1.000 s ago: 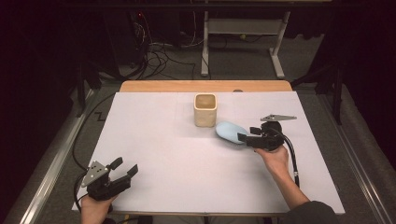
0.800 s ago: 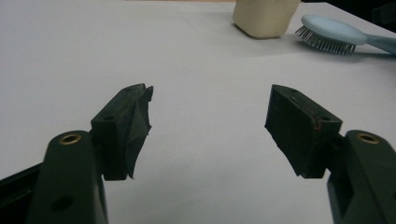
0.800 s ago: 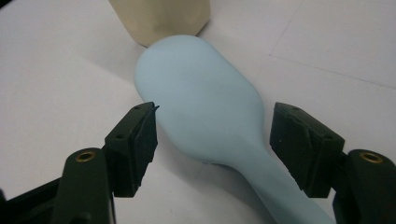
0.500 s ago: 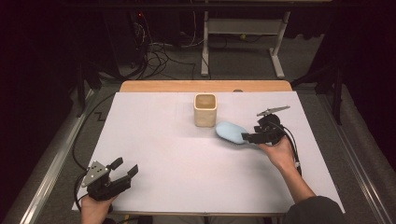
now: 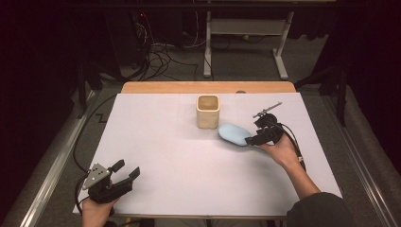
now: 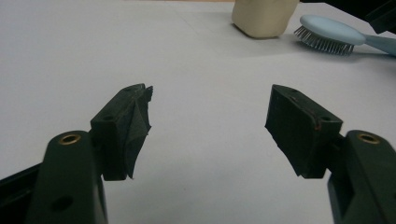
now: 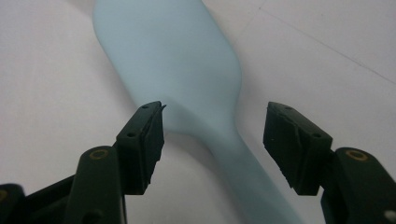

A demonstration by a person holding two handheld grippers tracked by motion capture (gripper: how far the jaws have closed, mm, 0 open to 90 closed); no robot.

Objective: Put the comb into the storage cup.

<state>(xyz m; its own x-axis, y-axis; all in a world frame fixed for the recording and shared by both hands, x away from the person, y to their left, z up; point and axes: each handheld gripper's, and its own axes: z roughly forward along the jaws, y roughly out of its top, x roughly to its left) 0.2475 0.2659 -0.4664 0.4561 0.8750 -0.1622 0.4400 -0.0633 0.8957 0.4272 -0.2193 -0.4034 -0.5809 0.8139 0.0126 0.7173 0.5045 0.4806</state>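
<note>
A pale blue hairbrush lies bristles down on the white table, just right of a cream square cup. My right gripper hovers over the brush's handle, open, its jaws straddling the neck of the hairbrush without touching it. My left gripper rests open near the table's front left corner, with nothing between its jaws. From there the left gripper looks across bare table to the cup and the hairbrush, whose bristles show.
The white sheet covers the table; a wooden strip shows at its far edge. Cables and a desk frame lie on the floor beyond. Metal rails run along both sides of the table.
My right gripper has shifted slightly left and down along the brush handle, tilting its top plate. The left gripper has stayed where it was.
</note>
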